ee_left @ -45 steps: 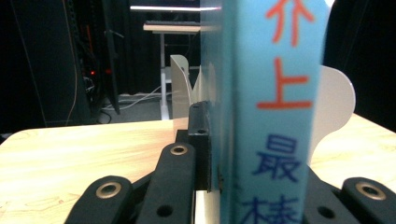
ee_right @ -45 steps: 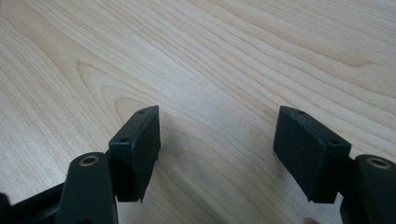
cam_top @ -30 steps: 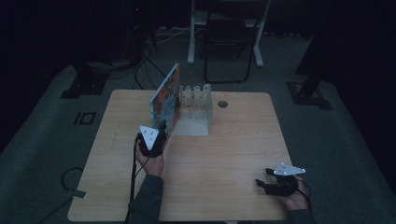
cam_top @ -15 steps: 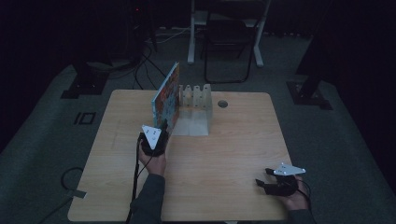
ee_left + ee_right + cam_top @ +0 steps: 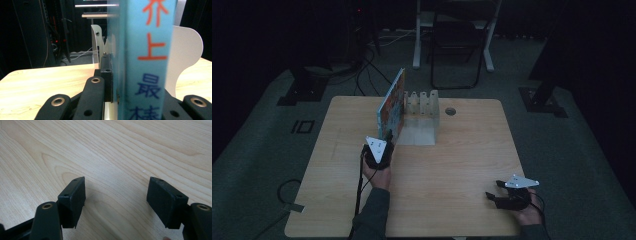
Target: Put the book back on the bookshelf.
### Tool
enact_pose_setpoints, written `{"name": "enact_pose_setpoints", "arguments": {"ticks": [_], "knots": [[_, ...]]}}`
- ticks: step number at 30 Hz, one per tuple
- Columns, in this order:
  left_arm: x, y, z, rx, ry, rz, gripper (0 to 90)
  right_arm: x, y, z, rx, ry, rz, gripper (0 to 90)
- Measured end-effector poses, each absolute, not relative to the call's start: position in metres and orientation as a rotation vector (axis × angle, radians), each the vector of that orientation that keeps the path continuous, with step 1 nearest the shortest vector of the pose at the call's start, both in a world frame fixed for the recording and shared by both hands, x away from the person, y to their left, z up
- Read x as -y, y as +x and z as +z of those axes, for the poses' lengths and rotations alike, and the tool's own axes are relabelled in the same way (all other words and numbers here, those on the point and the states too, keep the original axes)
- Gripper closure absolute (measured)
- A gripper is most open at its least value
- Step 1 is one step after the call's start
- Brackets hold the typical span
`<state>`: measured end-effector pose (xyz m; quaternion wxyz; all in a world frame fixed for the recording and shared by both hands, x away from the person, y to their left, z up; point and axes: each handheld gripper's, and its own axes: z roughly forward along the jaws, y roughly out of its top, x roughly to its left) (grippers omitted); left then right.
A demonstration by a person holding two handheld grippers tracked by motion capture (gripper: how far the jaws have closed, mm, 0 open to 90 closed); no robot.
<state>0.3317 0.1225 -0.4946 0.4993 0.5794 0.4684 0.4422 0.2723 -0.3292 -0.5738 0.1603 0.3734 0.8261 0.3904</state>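
Note:
A thin picture book stands upright on edge at the left side of a white slotted rack. My left gripper is at the book's near end, shut on it. In the left gripper view the light blue spine, with red and blue characters, rises between the jaws, and a white rack divider stands just behind it. My right gripper rests low over the table's front right corner, open. Bare wood lies between its pads.
The wooden table has a round cable hole to the right of the rack. Behind the table stand a folding chair and dark stands on the floor. A cable trails from the left gripper over the front edge.

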Motion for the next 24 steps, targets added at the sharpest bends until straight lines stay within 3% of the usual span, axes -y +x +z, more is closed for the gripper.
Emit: {"name": "enact_pose_setpoints", "arguments": {"ticks": [24], "knots": [[-0.129,0.320,-0.509,-1.145,1.399,1.040,80.9,0.329,0.272,-0.574,-2.360,1.061,1.114,30.6]]}}
